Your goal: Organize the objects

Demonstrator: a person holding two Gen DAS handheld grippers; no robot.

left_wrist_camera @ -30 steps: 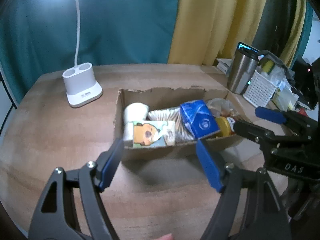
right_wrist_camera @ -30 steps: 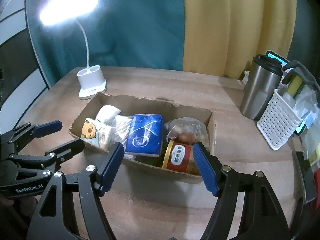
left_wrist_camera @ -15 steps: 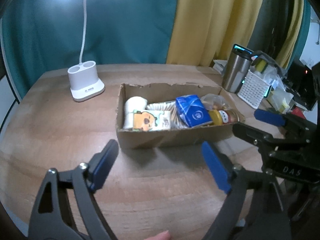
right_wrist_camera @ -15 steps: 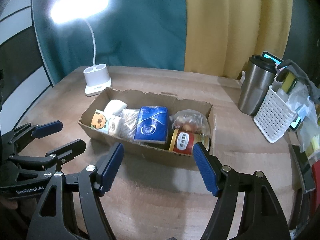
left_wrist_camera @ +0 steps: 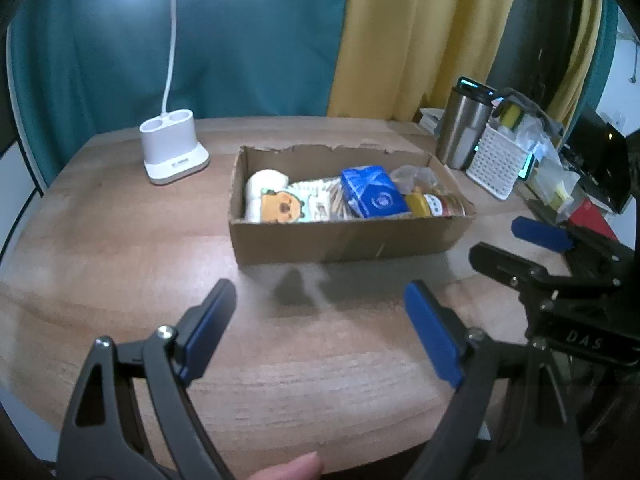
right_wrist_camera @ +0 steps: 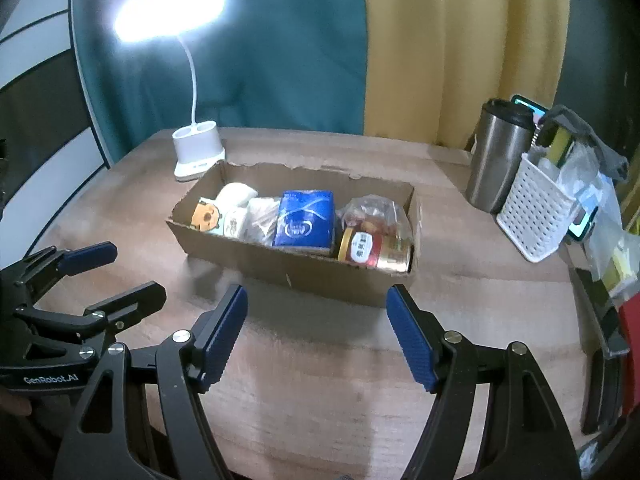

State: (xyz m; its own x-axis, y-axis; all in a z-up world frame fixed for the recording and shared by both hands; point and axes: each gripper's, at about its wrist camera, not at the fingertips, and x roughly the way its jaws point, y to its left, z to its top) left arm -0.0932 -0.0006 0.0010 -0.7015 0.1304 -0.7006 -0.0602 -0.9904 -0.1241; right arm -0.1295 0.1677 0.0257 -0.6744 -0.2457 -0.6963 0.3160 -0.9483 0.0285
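Observation:
An open cardboard box (left_wrist_camera: 352,240) (right_wrist_camera: 280,268) sits mid-table. It holds a white roll (left_wrist_camera: 266,180), a tissue pack with a cartoon bear (left_wrist_camera: 280,208), a blue tissue pack (left_wrist_camera: 372,194) (right_wrist_camera: 306,220), a clear plastic bag (right_wrist_camera: 376,212) and a jar with a yellow lid (left_wrist_camera: 436,204) (right_wrist_camera: 374,250). My left gripper (left_wrist_camera: 320,292) (right_wrist_camera: 134,270) hovers open over bare wood in front of the box, nothing between its blue pads. My right gripper (right_wrist_camera: 317,294) (left_wrist_camera: 500,238) is open too, empty, just short of the box's near wall.
A white desk lamp base (left_wrist_camera: 174,150) stands behind the box on the left, its lit head overhead. A steel tumbler (right_wrist_camera: 500,156) and a white perforated basket (right_wrist_camera: 536,216) with clutter stand at the right. A fingertip (left_wrist_camera: 288,468) shows at the bottom edge.
Both grippers have drawn back from the box, which now looks smaller and farther. The left gripper's jaws have spread wider; the right's gap is unchanged.

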